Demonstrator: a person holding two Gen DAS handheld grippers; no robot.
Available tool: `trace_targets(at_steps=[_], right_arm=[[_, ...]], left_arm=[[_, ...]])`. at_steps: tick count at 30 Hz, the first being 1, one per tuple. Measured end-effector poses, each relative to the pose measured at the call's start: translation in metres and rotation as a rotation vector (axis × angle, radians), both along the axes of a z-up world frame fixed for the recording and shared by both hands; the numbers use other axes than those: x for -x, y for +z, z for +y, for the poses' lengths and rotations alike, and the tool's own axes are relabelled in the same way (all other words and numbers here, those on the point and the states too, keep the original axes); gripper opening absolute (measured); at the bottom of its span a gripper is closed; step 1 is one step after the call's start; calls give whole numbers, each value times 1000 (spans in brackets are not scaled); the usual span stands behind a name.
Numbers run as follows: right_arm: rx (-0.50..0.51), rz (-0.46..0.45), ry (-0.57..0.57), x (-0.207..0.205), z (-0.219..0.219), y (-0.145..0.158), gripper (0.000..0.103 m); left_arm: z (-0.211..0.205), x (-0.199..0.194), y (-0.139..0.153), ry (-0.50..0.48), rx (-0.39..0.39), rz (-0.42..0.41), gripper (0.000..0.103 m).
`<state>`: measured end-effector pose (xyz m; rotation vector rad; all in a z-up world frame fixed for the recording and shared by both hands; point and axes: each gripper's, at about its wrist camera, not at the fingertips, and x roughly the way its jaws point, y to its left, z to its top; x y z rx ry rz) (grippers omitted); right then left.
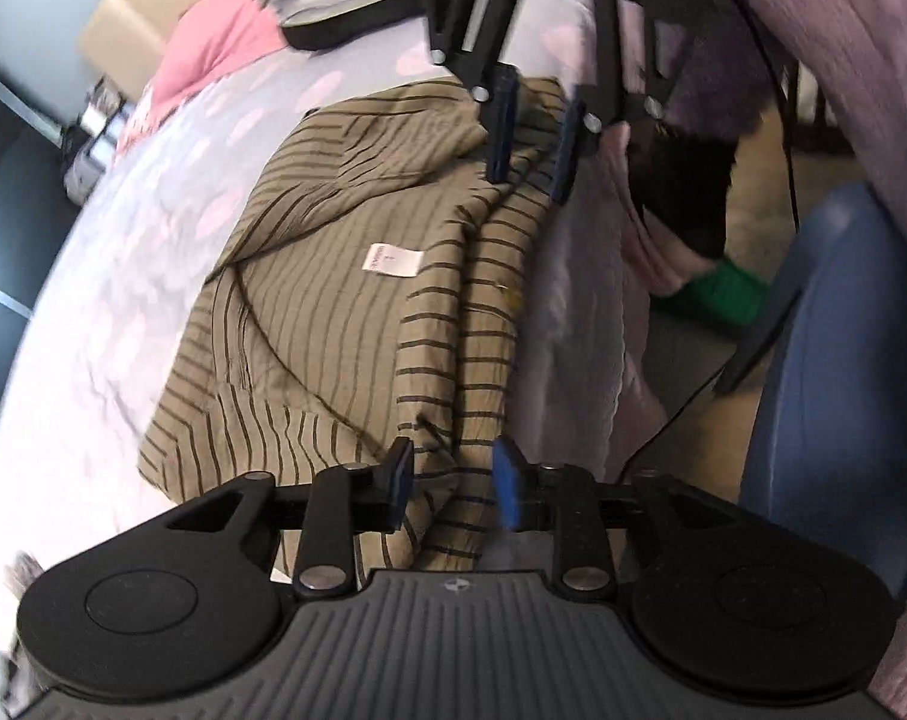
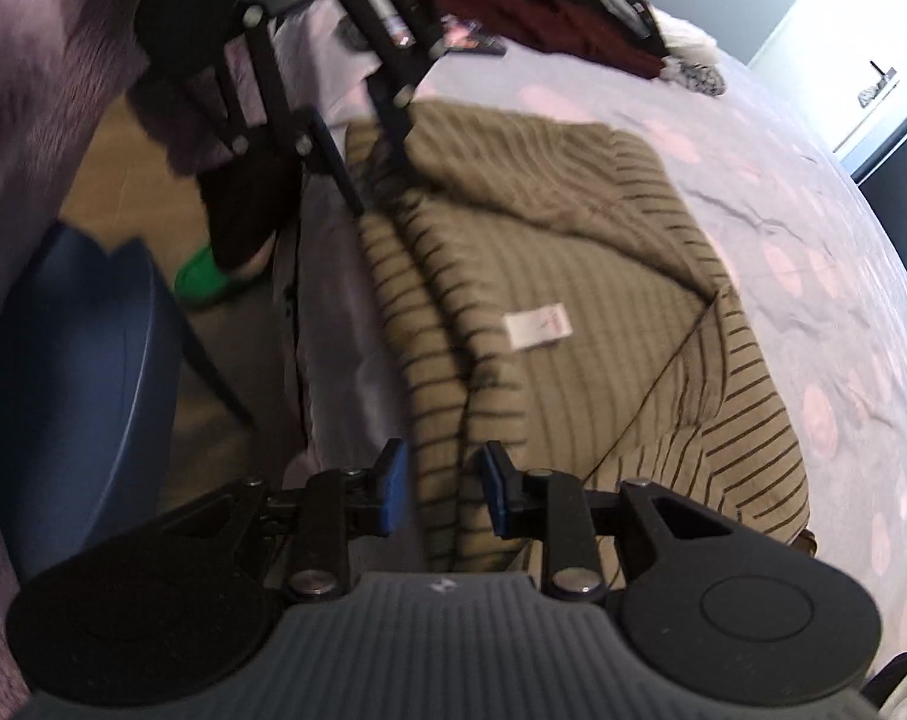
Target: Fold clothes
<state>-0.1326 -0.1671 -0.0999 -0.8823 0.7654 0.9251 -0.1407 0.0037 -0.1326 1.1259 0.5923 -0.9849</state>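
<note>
Fingers (image 1: 401, 483) of our left gripper (image 1: 453, 483) stand narrowly apart, striped shirt (image 1: 345, 300) hem between them unpinched, laid along the bed (image 1: 123, 252) edge. From the right wrist, our right gripper (image 2: 441, 489) likewise straddles the folded edge loosely, squaring it.

Your left gripper (image 1: 452, 483) hangs over the near edge of the olive striped garment (image 1: 345, 312), its blue pads apart with a ridge of fabric between them, seemingly not pinched. The garment lies rumpled on the pale spotted bedspread (image 1: 153, 228), white label (image 1: 392, 261) up. Your right gripper (image 1: 531, 138) sits at the garment's far edge, pads parted
</note>
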Motion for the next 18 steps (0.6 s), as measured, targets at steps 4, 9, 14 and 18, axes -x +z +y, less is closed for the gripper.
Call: trace_targets(at_steps=[4,9,14,18], right_arm=[[52,-16,14,5,0,-7,31],[125,-31,-16,5,-4,-17,6],[135,15,-67,-1,-13,-19,2],[162,30,-78,-1,-15,-23,0]], left_arm=[[-2,6,-11,-43,-79,-92,26],[4,-3,-1,17,-76,-78,3],[7,-3,-4,13,-109,-57,0],[8,2,-6,-32,-123,-53,0]])
